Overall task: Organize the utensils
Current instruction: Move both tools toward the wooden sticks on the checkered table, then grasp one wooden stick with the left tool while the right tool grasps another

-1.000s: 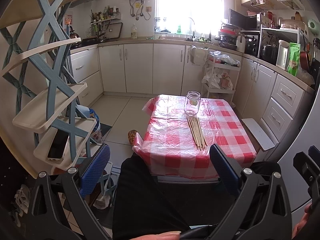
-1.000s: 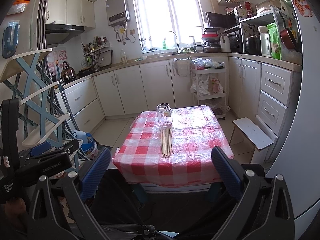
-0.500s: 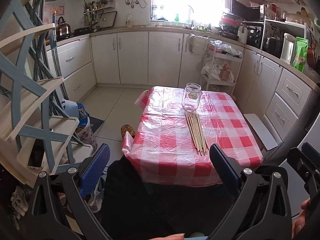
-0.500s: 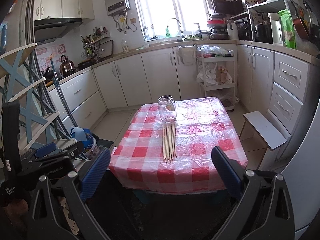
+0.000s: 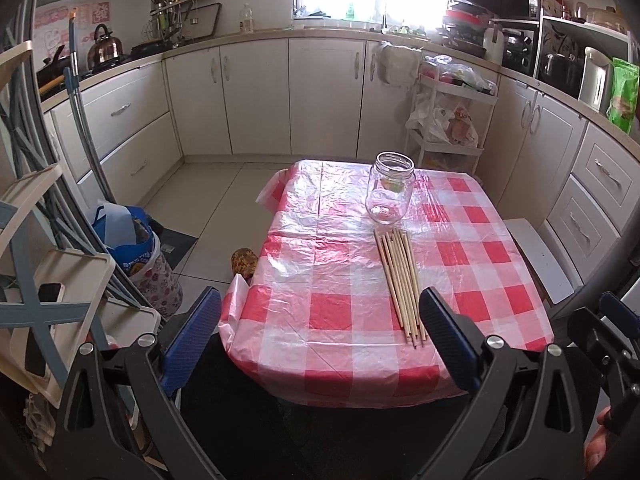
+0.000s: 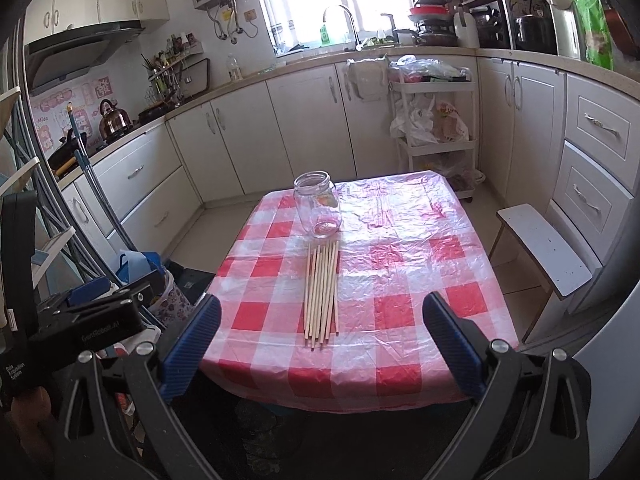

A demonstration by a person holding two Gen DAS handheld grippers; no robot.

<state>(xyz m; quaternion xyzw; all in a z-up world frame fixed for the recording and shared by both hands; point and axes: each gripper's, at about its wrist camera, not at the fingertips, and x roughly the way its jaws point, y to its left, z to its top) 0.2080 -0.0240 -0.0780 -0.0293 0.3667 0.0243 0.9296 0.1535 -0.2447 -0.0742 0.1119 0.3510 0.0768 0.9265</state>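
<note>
Both grippers, left gripper (image 5: 320,334) and right gripper (image 6: 320,334), we hold spread wide and empty at the near edge of the checked table (image 6: 400,312). Ahead lies the row of chopsticks (image 6: 321,293), its far ends just short of the upright glass jar (image 6: 318,210).

You've got a red-and-white checked tablecloth (image 5: 340,304) under pale tan wooden chopsticks (image 5: 400,280) and a clear glass jar (image 5: 390,188). Your gripper pads (image 6: 192,344) are blue on black frames. Cabinets (image 6: 308,128) cream-white, stool (image 6: 544,248) white, kettle (image 6: 114,118) coppery metal.
</note>
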